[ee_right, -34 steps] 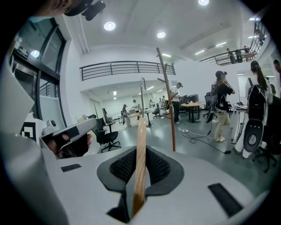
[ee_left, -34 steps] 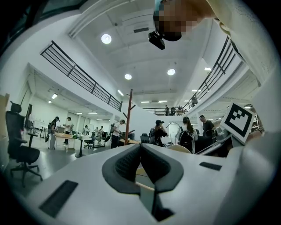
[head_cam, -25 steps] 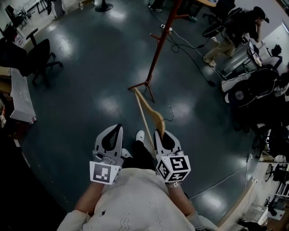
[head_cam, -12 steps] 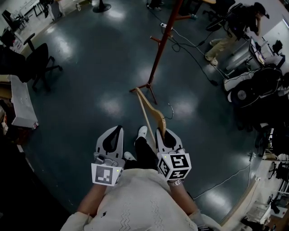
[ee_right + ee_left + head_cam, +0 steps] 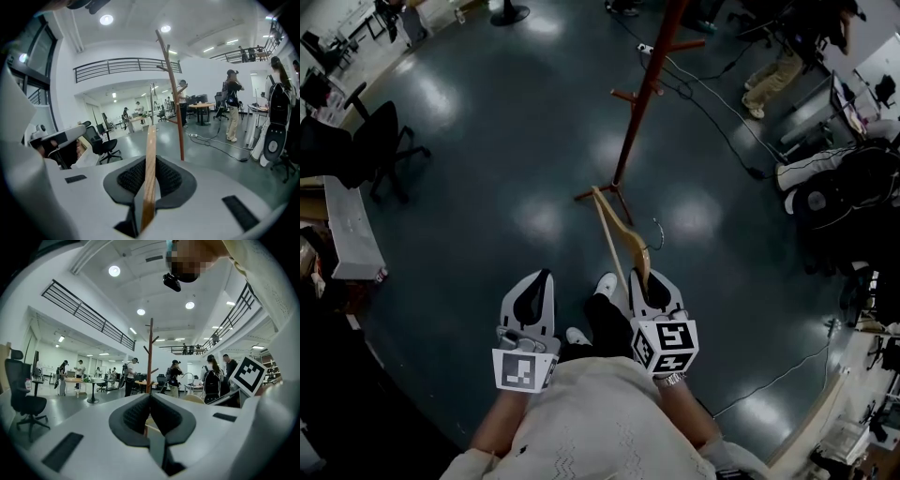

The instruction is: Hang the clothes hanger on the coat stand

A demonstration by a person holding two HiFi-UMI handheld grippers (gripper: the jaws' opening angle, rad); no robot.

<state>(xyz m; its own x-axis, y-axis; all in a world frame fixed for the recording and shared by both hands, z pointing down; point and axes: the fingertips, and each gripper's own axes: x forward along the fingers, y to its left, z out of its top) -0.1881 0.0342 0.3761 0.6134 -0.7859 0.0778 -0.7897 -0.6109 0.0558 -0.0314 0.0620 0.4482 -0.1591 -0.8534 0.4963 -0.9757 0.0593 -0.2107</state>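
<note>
Head view: just below center frame, the right gripper [image 5: 651, 284] clamps one end of the wooden clothes hanger [image 5: 617, 228], which slants up toward the foot of the red coat stand [image 5: 638, 111] at upper center. Left of it, the left gripper [image 5: 534, 286] has its jaws pressed together on nothing.

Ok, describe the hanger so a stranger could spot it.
Find the tall reddish coat stand. Pointing at its feet, a pale wooden hanger sticks out of the right tongs. Nothing else nearby is curved wood with a wire hook.
</note>
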